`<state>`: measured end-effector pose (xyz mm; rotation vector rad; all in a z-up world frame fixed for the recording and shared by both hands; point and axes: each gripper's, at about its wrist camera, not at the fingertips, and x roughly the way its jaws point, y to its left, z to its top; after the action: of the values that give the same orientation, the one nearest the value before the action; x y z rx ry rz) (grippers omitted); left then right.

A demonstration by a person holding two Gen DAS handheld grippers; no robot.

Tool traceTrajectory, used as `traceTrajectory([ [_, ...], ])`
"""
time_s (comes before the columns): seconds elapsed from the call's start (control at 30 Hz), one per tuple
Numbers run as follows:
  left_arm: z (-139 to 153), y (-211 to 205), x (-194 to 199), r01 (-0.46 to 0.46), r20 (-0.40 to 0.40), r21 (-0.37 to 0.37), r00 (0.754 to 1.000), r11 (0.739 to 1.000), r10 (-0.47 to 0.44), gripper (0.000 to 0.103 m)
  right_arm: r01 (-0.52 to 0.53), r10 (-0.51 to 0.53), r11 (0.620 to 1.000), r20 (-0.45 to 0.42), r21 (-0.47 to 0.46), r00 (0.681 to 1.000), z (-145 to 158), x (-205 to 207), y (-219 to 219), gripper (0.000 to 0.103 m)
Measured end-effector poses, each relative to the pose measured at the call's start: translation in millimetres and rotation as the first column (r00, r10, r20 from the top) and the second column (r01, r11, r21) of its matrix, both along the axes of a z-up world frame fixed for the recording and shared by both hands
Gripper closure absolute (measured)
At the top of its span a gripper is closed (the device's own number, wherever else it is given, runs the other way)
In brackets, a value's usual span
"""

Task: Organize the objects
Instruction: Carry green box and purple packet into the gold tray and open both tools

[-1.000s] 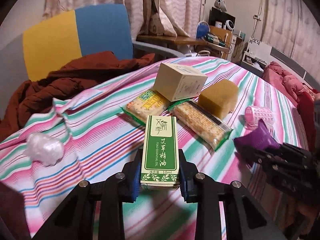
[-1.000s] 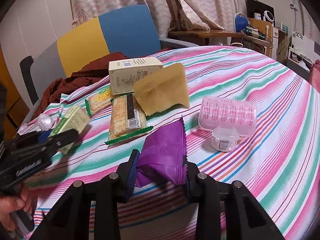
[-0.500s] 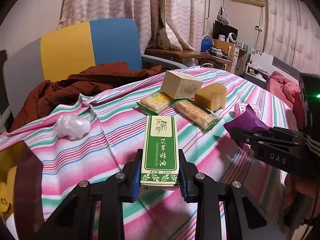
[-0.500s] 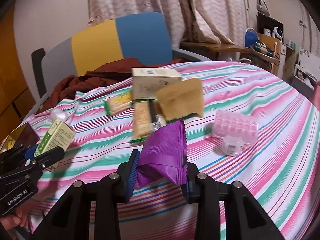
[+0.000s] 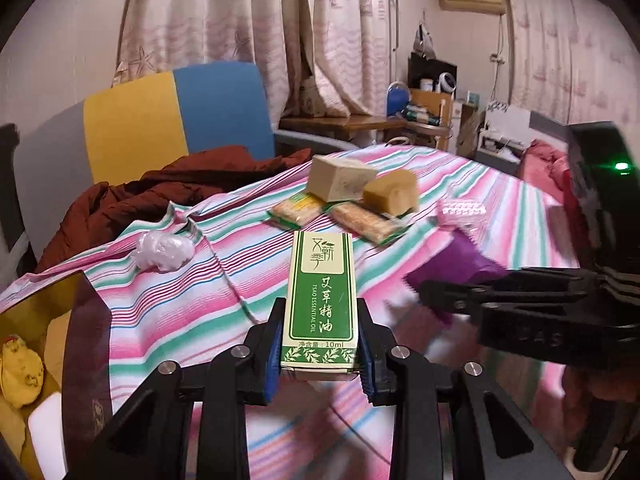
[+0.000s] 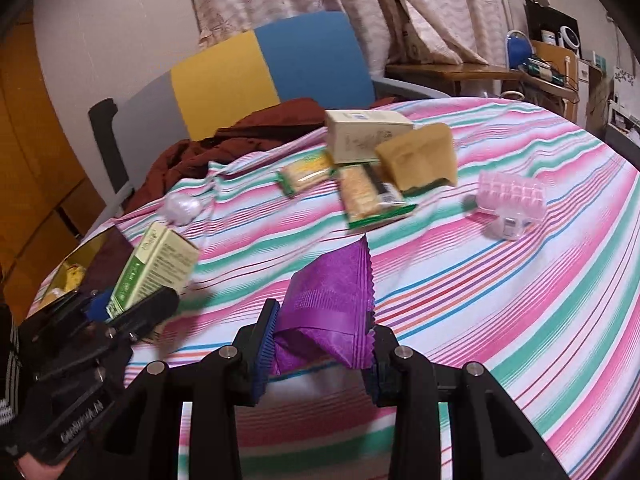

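We hold two items aloft, mid-carry; our left gripper is clamped on the green oil box at lower centre; our right gripper pinches the purple packet; the open gold box sits at lower left; next, we judge, each load must swing there and the jaws part above it.

Left gripper clamped on a green box, right gripper pinching a purple packet, both raised side by side
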<state>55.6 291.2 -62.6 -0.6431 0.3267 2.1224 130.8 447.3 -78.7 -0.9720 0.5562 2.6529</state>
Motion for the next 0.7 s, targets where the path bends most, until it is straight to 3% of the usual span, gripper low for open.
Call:
traceTrajectory([
  [0.27,15,-54,10,-0.091,0.107,0.093,0.991,0.992,0.081,0.072,-0.054,0.054,0.998,-0.023,-0.014,0.998,16,2,-25,0.067],
  [0.47,30,-105,16,-0.166,0.099,0.125,0.983,0.978,0.154,0.072,-0.149,0.148,0.988,-0.044,-0.036,0.988,27,-8,-59,0.067],
  [0.7,35,-166,5,-0.298,0.111,0.123,0.952,0.947,0.285,0.072,-0.320,0.317,0.947,-0.078,-0.024,0.945,46,-27,-117,0.067],
])
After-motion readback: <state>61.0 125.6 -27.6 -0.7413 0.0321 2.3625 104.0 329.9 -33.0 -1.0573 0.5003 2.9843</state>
